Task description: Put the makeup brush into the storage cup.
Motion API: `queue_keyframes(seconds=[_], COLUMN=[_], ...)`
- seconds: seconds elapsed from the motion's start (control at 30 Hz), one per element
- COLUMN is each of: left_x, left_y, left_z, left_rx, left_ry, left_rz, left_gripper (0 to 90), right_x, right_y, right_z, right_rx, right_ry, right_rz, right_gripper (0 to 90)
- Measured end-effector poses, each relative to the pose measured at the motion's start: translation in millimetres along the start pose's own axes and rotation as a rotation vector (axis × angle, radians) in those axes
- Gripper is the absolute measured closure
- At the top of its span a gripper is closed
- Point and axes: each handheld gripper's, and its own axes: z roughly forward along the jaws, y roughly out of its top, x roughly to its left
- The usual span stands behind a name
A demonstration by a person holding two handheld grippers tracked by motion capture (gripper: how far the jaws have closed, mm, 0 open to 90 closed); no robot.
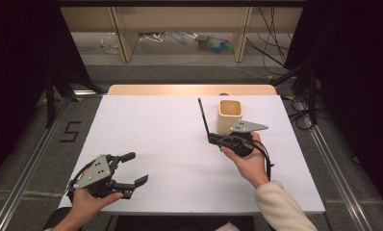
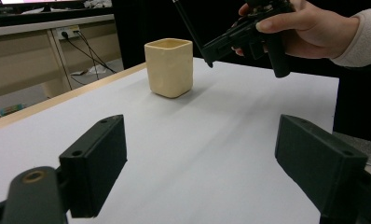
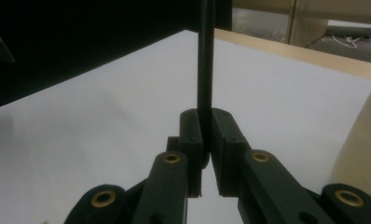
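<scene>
From the high view, your right claw point(image 1: 210, 139) sits right of centre on the white table point(image 1: 156, 144), pressed together on a thin black rod point(image 1: 203, 117) that points up and away from you. Just beside it, on its far right, stands the cream square cup point(image 1: 229, 115), upright and open at the top. The rod's tip lies left of the cup, outside it. Your left claw point(image 1: 137, 168) hovers near the table's near left corner, jaws spread wide with nothing between them, well apart from the cup.

In the left gripper view, the two black jaws stand far apart at the bottom, left claw point(image 2: 216, 163) gaping over bare table point(image 2: 211, 140). Ahead of them, the cup point(image 2: 169, 67) rests on the table near the wooden far edge. To its right, above the table, your right hand point(image 2: 309, 28) holds the right claw point(image 2: 207, 52) with the rod point(image 2: 186, 21) slanting up and to the left, tip out of frame. Whether the rod touches the cup, you cannot tell here.

In the right gripper view, the right claw point(image 3: 206, 140) is pinching the rod point(image 3: 205, 56) squarely between its pads, the rod rising straight up out of frame. The cup's point(image 3: 360, 149) pale wall looms at the right edge, close by, over the table point(image 3: 104, 140).
</scene>
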Motion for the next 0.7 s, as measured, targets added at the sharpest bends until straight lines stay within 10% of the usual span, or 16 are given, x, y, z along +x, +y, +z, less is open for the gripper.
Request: queue_keyframes(seconds=[0.7], left_x=[2.3], left_y=[-0.4], left_z=[0.3], left_rx=[-0.002], left_ry=[0.015], left_rz=[-0.018], left_gripper=[17.5], right_x=[22.9], right_y=[-15.1], right_z=[-11.1], right_rx=[-0.029], right_ry=[0.057], right_rz=[-0.042], right_gripper=[83.9])
